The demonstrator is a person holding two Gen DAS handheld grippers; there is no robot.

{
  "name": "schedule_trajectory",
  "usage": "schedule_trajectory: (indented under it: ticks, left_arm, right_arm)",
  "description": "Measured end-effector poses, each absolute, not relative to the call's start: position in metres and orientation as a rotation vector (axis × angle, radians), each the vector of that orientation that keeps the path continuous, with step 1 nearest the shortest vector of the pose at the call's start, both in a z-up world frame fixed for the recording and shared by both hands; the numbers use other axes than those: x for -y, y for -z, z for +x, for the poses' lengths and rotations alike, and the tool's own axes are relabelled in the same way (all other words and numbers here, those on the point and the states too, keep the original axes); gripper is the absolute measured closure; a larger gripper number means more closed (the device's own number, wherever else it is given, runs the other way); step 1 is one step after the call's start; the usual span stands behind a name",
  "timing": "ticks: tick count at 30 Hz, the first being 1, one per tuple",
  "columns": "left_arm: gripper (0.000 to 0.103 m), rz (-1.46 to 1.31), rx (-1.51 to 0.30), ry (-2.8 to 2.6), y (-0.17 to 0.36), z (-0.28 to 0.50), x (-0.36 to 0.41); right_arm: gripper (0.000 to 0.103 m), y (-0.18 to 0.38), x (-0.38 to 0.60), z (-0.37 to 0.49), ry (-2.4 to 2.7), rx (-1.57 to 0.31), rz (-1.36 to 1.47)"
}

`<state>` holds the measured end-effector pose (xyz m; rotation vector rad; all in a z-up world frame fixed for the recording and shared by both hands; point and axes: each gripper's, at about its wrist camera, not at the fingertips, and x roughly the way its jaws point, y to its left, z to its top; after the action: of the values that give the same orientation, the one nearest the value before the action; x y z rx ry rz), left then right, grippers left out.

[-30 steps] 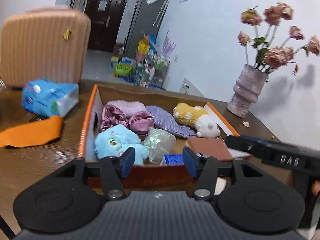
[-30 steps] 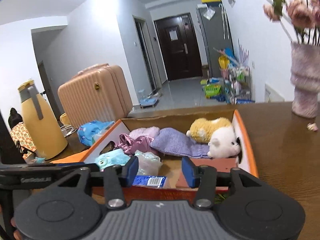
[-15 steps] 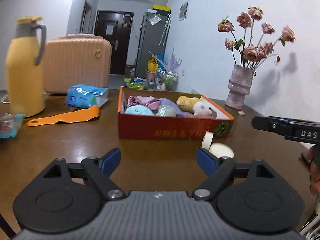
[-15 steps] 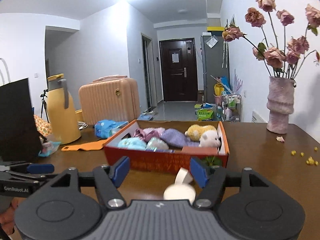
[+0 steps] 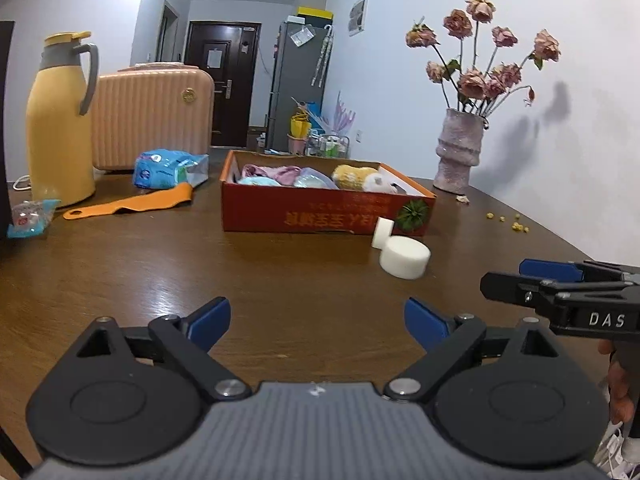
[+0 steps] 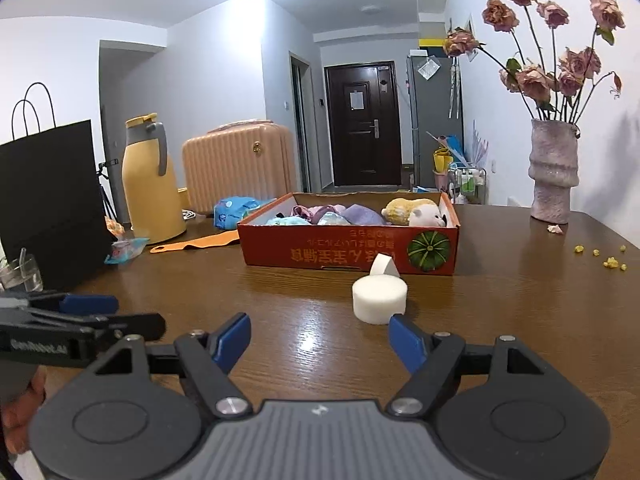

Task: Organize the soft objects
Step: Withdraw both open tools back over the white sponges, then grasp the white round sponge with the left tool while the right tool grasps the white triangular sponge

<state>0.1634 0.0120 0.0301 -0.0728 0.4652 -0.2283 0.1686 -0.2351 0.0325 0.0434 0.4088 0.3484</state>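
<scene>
A red cardboard box (image 5: 320, 212) (image 6: 348, 248) stands mid-table, filled with soft things: a blue plush (image 6: 286, 220), pink and purple cloths (image 6: 360, 214), and a yellow and white plush (image 6: 416, 211). Two white foam sponges lie in front of the box: a round one (image 5: 404, 257) (image 6: 379, 298) and a smaller one (image 5: 383, 232) (image 6: 383, 266) leaning on the box. My left gripper (image 5: 316, 322) is open and empty, low over the table's near side. My right gripper (image 6: 320, 340) is open and empty, just short of the round sponge.
A yellow thermos (image 5: 60, 120), a pink suitcase (image 5: 152, 116), a blue tissue pack (image 5: 170, 162) and an orange strip (image 5: 132, 204) are at the back left. A black paper bag (image 6: 48, 200) stands at left. A vase of dried roses (image 6: 554, 172) stands at right, with yellow crumbs (image 6: 600, 258) nearby.
Both grippers have pulled back from over the box to the near side of the table and opened wider. The two white sponges in front of the box came into view.
</scene>
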Motion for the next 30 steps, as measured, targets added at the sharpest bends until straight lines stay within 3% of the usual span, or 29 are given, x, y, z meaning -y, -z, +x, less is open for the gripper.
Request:
schedule_trajectory:
  ticks: [9,21,24,26,30]
  left_arm:
    - [0.004,-0.046,-0.535,0.254,-0.022,0.193,0.013]
    - [0.007,-0.001,-0.564,0.378,-0.004,0.327,0.115]
    - [0.015,0.009,-0.574,0.412,0.002,0.348,0.129]
    - [0.054,0.021,-0.625,0.427,0.008,0.357,0.131]
    - [0.055,-0.017,-0.602,0.427,-0.001,0.344,0.104]
  right_arm:
    - [0.027,-0.016,0.265,0.186,-0.275,-0.444,0.123]
    - [0.027,-0.007,0.342,0.233,-0.096,-0.463,0.233]
    - [0.027,-0.009,0.352,0.248,-0.075,-0.461,0.241]
    - [0.027,-0.009,0.354,0.261,-0.079,-0.465,0.239]
    - [0.027,-0.009,0.338,0.292,-0.134,-0.484,0.202]
